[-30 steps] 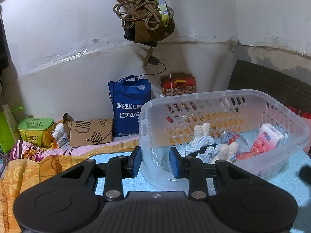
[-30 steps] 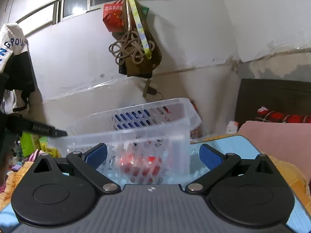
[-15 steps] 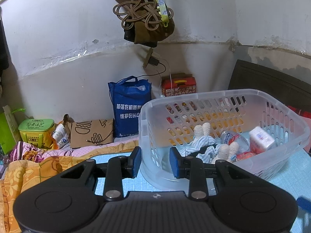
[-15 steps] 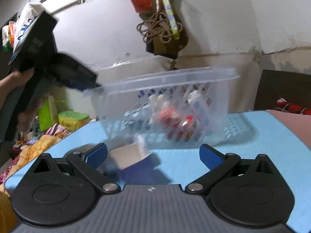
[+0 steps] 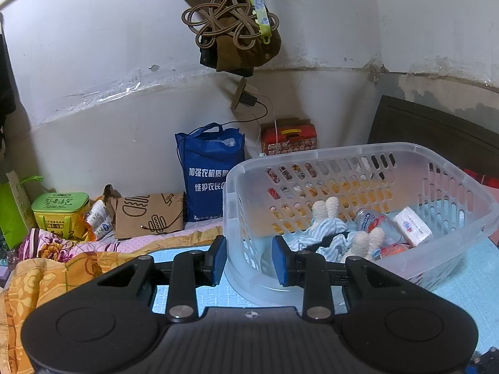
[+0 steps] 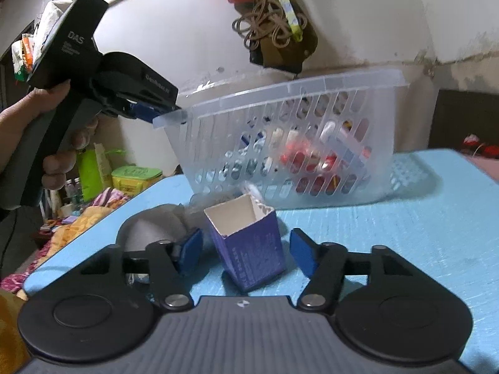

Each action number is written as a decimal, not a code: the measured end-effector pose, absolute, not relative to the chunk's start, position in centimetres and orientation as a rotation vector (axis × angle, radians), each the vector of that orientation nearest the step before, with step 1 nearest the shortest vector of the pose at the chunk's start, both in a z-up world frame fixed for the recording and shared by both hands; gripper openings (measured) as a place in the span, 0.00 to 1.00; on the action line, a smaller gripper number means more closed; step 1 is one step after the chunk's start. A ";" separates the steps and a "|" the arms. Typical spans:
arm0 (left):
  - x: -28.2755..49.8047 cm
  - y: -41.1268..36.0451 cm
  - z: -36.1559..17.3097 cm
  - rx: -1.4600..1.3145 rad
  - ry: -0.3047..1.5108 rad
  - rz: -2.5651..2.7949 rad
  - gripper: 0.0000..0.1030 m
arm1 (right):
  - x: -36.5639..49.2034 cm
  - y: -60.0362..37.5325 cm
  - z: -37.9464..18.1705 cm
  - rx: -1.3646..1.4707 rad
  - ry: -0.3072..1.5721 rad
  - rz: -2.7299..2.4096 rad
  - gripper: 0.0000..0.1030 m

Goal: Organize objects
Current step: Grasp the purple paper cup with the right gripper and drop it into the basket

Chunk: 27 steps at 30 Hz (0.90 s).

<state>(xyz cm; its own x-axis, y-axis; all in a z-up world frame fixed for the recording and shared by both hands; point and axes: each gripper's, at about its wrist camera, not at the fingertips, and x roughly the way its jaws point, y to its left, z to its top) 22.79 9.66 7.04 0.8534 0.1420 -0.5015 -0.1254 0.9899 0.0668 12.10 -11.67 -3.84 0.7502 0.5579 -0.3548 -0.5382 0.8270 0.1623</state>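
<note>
A clear plastic basket (image 5: 452,168) holds a striped cloth, a plush toy, a bottle and a tissue pack (image 5: 413,226). My left gripper (image 5: 248,258) is shut on the basket's near-left corner and holds it tilted; the right wrist view shows this grip on the rim (image 6: 170,118) of the basket (image 6: 386,81). My right gripper (image 6: 244,251) is open, its pads on either side of an open purple carton (image 6: 249,243) on the blue mat, not touching it. A grey cloth (image 6: 152,226) lies left of the carton.
The blue mat (image 6: 405,233) covers the work surface. Behind are a blue tote bag (image 5: 210,171), a brown paper bag (image 5: 148,215), a green tin (image 5: 59,208) and a red box (image 5: 288,137). An orange floral blanket (image 5: 46,280) lies at the left. A dark headboard (image 5: 436,131) stands right.
My right gripper pulled back from the basket and dropped low, so the purple carton now sits between its open pads. The tissue pack fell into the basket. The left gripper kept its grip.
</note>
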 end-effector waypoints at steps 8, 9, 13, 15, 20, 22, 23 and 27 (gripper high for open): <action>22.9 9.6 7.0 0.034 0.531 0.141 0.34 | 11.8 -10.9 -4.0 -0.012 0.416 0.613 0.47; 22.9 9.7 7.0 0.033 0.531 0.141 0.34 | 11.7 -11.0 -4.0 -0.008 0.409 0.612 0.47; 22.9 9.7 7.0 0.033 0.531 0.141 0.34 | 11.5 -12.0 -4.1 0.060 0.371 0.606 0.46; 22.9 9.7 7.0 0.033 0.531 0.140 0.34 | 11.3 -12.2 -4.1 0.074 0.356 0.602 0.46; 22.9 9.7 7.0 0.033 0.530 0.140 0.34 | 11.2 -12.3 -4.1 0.078 0.338 0.594 0.46; 22.9 9.7 7.0 0.033 0.531 0.140 0.34 | 11.3 -12.5 -4.1 0.095 0.336 0.596 0.46; 22.9 9.7 7.0 0.033 0.531 0.140 0.35 | 11.3 -12.6 -4.2 0.103 0.334 0.595 0.46; 22.9 9.7 7.0 0.033 0.529 0.140 0.35 | 11.2 -12.8 -3.9 0.090 0.328 0.528 0.46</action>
